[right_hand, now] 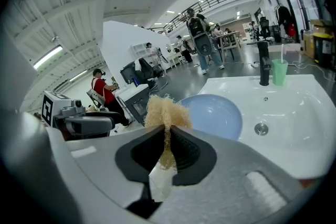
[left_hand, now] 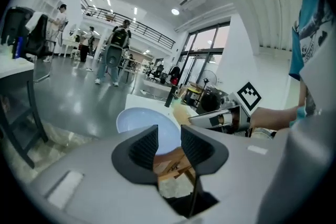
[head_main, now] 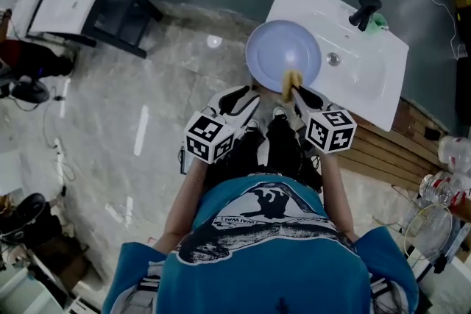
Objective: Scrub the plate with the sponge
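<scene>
1. The plate (head_main: 283, 51) is pale blue and round. It sits at the near left corner of the white sink (head_main: 368, 77), with part of it hanging out past the sink's edge over the floor. Being round, it has no long axis for me to line up with, so only its open face matters.
2. The sponge (head_main: 290, 83) is a frayed yellow tuft. In the head view it overlaps the plate's near rim, but I cannot tell whether it touches the surface or sits just above it.
3. My right gripper (head_main: 292, 88) is pinched tight on the sponge, and the tuft sticks out past the fingertips along the gripper's own line. In the right gripper view the plate (right_hand: 212, 115) lies just ahead and a little to the right of the sponge (right_hand: 167, 113). This is the relation the scrub depends on: I judge the stroke should go forward and slightly right, onto the plate's face.
4. My left gripper (head_main: 254, 90) is at the plate's near left rim, close beside the right one. Its jaws are spread. In the left gripper view the plate (left_hand: 139, 120) shows through the gap, and neither pad presses on it.
5. Both grippers are at the near rim, but only the right one carries the sponge, so I judge it should make the stroke.
6. I judge the main risk to be the overhanging plate: with nothing clamping it, a hard push could slide or tip it.
</scene>
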Motion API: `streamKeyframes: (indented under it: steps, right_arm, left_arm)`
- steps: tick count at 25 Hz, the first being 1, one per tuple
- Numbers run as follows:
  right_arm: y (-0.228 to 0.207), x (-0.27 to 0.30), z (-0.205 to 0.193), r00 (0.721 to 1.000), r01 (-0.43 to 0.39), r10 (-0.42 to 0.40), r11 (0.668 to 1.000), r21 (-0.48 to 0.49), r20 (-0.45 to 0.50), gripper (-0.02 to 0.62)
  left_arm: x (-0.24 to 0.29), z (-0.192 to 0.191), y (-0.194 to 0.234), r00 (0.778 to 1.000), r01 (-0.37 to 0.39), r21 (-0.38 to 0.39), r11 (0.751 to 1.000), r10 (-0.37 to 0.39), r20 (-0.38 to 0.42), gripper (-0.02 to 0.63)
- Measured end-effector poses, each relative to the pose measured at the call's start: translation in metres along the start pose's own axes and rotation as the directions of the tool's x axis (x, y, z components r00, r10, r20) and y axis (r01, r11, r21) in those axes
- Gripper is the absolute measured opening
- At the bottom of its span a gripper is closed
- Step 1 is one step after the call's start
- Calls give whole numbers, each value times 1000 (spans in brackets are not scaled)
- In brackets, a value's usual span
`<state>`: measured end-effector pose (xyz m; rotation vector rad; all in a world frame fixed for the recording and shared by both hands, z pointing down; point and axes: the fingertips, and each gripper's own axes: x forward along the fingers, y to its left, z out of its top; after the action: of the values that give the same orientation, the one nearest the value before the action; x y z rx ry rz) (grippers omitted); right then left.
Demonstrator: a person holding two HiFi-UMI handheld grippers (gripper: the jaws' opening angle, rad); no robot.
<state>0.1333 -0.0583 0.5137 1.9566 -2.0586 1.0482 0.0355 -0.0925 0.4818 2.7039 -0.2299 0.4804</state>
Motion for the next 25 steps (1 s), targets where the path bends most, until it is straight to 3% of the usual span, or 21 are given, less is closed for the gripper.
streamKeyframes:
  steps: [11, 17, 25]
  right_arm:
    - [8, -45, -13, 1000, -7, 7, 1000, 28, 27, 32]
    - [6, -75, -22, 999, -33, 32, 999, 19, 35, 32]
    - [-1, -123, -41, 994, -78, 77, 997, 13, 72, 31]
  left_arm:
    - [4, -18, -41, 996, 78, 87, 993, -75, -44, 89]
    - [9, -12, -66, 999, 40, 122, 992, -40, -6, 0]
    - [3, -25, -125, 1000, 8, 86, 996, -9, 17, 11]
